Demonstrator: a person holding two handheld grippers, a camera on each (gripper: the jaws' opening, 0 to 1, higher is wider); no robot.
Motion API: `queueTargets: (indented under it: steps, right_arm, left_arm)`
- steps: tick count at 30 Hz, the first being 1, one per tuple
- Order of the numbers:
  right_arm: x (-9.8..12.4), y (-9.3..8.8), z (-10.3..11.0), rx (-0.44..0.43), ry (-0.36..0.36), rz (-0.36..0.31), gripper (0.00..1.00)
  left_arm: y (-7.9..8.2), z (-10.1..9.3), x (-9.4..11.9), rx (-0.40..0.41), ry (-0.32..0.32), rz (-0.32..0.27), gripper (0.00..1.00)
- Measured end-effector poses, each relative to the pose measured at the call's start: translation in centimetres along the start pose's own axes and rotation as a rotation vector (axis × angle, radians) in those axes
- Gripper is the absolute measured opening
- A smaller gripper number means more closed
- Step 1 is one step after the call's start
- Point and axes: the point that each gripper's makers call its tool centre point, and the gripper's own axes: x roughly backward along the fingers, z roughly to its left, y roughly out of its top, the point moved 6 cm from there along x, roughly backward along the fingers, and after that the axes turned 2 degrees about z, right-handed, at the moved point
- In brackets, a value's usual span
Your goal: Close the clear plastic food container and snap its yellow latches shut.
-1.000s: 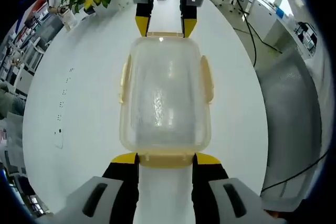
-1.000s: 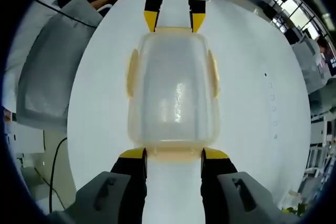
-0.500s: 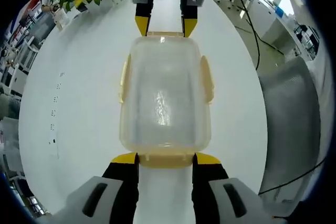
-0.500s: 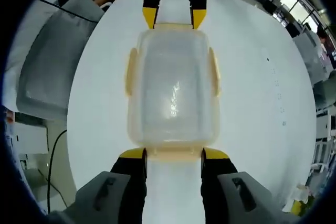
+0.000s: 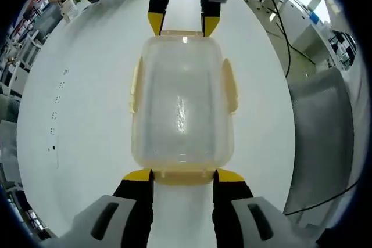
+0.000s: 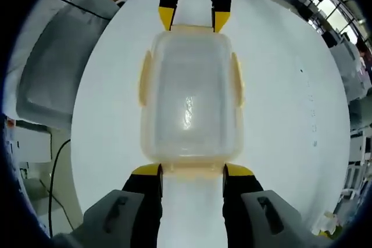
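- The clear plastic food container (image 5: pixel 183 105) sits on the white worktop (image 5: pixel 81 114) directly ahead of my left claw (image 5: pixel 183 173), its long axis running straight away from me along the line of my jaws.
- My left claw's yellow tips flank the near end latch (image 5: pixel 183 175); the jaws stand parted about as wide as that latch, and I cannot tell whether they press it or only bracket it.
- My right claw (image 6: pixel 193 170) meets the opposite short end the same way, tips on either side of that end's latch (image 6: pixel 193 171), parted to a like width.
- So the box lies between my two claws, end to end; each claw is nearest its own end latch.
- The lid looks seated. The two long-side yellow latches (image 5: pixel 229 85) lie off to either side of that axis, well clear of both claws; whether they are snapped down I cannot tell.
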Motion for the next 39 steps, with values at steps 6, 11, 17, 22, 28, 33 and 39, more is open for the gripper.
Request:
queueTargets:
  steps: [6, 11, 17, 22, 28, 33, 39]
  right_arm:
    - [-0.2, -0.2, 0.0, -0.018, -0.005, 0.0, 0.37]
    - [-0.2, -0.5, 0.1, -0.041, -0.006, -0.02, 0.37]
    - [-0.2, -0.7, 0.4, -0.09, -0.011, -0.041, 0.37]
    - [-1.2, -2.2, 0.9, -0.188, 0.011, -0.037, 0.34]
    - [-1.1, -5.2, 1.1, -0.434, -0.003, -0.035, 0.43]
    - [-0.2, -7.2, 0.4, -0.782, -0.034, -0.087, 0.39]
    - [1.2, -6.4, 0.7, -0.978, -0.02, -0.192, 0.41]
  left_arm:
    - [0.0, 0.1, -0.1, -0.023, 0.005, 0.012, 0.34]
    - [0.1, 0.3, -0.2, -0.038, 0.02, 0.015, 0.34]
    - [-0.1, 0.4, -0.3, -0.063, 0.032, 0.0, 0.35]
    - [-1.4, 0.6, -0.8, 0.006, 0.049, 0.023, 0.38]
    - [-3.0, 0.3, 0.2, 0.417, -0.036, -0.087, 0.61]
    - [-3.4, 0.3, 2.1, 0.875, -0.196, -0.268, 0.55]
    - [-2.7, 0.7, 2.8, 1.306, -0.348, -0.585, 0.38]
